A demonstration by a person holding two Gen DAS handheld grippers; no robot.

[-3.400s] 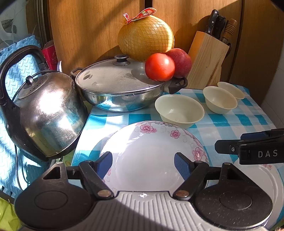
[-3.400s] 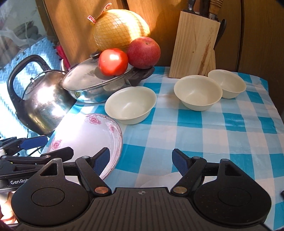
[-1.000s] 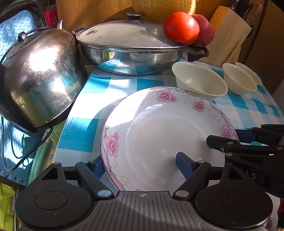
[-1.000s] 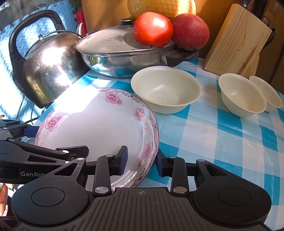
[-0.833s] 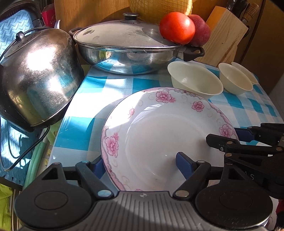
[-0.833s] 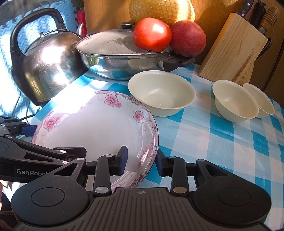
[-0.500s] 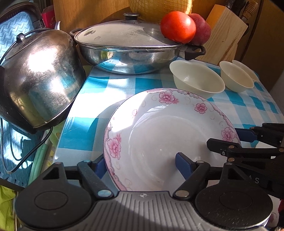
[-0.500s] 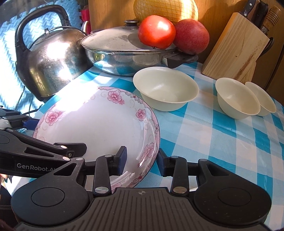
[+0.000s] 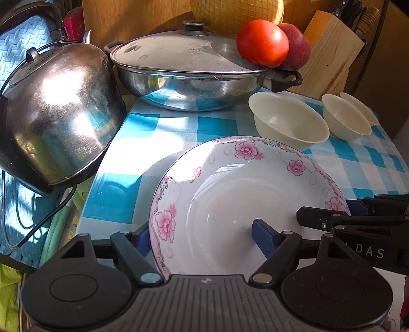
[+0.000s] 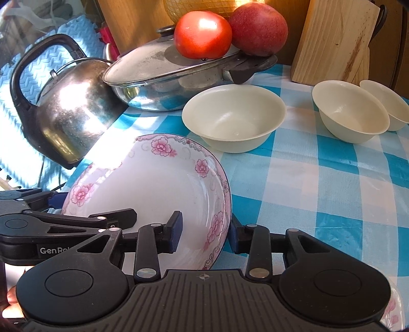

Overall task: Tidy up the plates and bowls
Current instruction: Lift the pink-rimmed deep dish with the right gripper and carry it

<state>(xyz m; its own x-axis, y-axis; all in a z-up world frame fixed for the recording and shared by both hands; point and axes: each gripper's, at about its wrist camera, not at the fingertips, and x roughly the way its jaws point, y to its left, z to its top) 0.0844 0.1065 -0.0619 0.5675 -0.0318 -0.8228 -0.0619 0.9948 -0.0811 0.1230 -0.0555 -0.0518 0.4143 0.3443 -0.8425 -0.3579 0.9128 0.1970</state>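
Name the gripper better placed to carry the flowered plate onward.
Right. The right gripper has its jaws set narrow across the plate rim, one pad inside and one outside, and appears to grip it. The left gripper only straddles the opposite rim, jaws wide, neither pad visibly pressing.

A home kitchen, probably: a steel kettle [image 9: 58, 115], a lidded pot [image 9: 189, 74] and a knife block [image 9: 329, 53] crowd a blue-checked tablecloth [image 10: 319, 184].

Tabletop [image 10: 332, 184] in blue-white check cloth, hard sunlight from left with sharp shadows. Wood panel wall [image 9: 143, 23] at far side. Blue foam mat [image 9: 23, 43] left, darker wood panel [image 9: 388, 58] far right
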